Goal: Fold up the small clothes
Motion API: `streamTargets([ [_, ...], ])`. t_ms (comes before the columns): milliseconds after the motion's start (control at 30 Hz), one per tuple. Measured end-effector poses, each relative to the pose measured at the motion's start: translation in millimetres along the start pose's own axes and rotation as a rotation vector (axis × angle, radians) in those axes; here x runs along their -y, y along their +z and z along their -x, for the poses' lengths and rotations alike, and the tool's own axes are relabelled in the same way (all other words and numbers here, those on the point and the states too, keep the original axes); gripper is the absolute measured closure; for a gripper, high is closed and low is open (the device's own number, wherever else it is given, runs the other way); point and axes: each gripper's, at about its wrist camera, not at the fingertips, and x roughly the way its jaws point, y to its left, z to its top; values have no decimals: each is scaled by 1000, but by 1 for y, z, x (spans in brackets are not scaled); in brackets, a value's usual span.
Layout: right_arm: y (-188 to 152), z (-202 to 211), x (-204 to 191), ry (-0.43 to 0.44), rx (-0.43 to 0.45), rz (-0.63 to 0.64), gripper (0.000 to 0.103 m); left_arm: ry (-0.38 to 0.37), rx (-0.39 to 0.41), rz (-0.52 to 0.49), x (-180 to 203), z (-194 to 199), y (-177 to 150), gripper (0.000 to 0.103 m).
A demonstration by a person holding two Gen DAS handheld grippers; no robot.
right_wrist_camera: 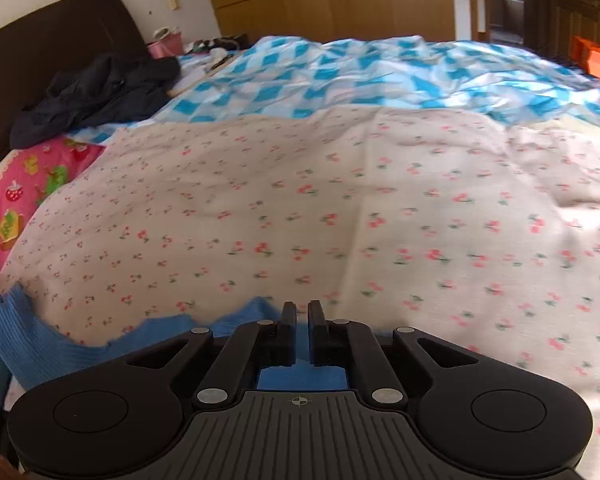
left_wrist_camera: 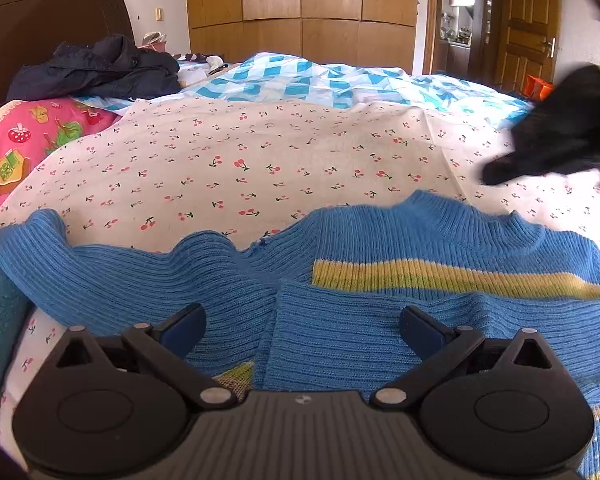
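Lying rumpled, blue ribbed sweater (left_wrist_camera: 380, 320), yellow-striped

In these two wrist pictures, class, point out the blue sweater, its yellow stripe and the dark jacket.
blue sweater (left_wrist_camera: 360, 344): left wrist view, ribbed folded front panel.
yellow stripe (left_wrist_camera: 440, 276): left wrist view, middle of the band.
dark jacket (right_wrist_camera: 100, 92): right wrist view, crumpled middle.

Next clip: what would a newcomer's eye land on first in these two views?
The bright blue sweater with a yellow stripe, spread near the bed's front edge on the cherry-print sheet. The left gripper hangs open just above it; the right gripper looks shut, blue knit visible below its fingers. Further back lie a blue checked quilt and a dark jacket by the headboard.
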Motion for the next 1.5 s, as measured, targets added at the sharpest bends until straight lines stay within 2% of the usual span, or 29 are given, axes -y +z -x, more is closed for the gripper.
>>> streamTargets([
  [100,-21,38,41,-101,17,-10,93,12,5,-19,4,1,-2,0],
  [167,-41,57,62,-136,10,-23,93,20,6,-41,8,0,-4,0],
  [333,-83,75,94,-168,-21,-117,91,50,15,-73,13,3,-7,0],
  [433,-98,83,89,-135,-15,-124,90,70,18,-78,11,10,-7,0],
  [533,-104,86,67,-72,-22,-74,87,85,5,-50,3,20,-6,0],
  [667,-105,80,10,35,-17,74,83,95,-11,-4,-15,40,-12,0],
  [767,-109,72,-36,136,-18,186,74,149,1,-14,-28,58,-22,0],
  [867,-116,64,-81,180,1,334,70,185,17,-4,-41,73,-31,0],
  [1033,-122,43,-131,264,-53,474,68,164,35,85,-62,84,-29,0],
  [1133,-129,31,-145,278,-86,527,67,169,47,125,-73,88,-30,0],
  [1200,-133,23,-150,240,-80,552,69,166,47,159,-80,88,-30,0],
  [1233,-133,20,-151,225,-79,550,73,159,44,181,-84,87,-30,0],
  [1300,-128,15,-153,210,-86,510,90,149,41,216,-91,86,-30,0],
  [1500,-121,25,-156,224,-53,452,91,139,60,275,-102,88,-31,0],
])
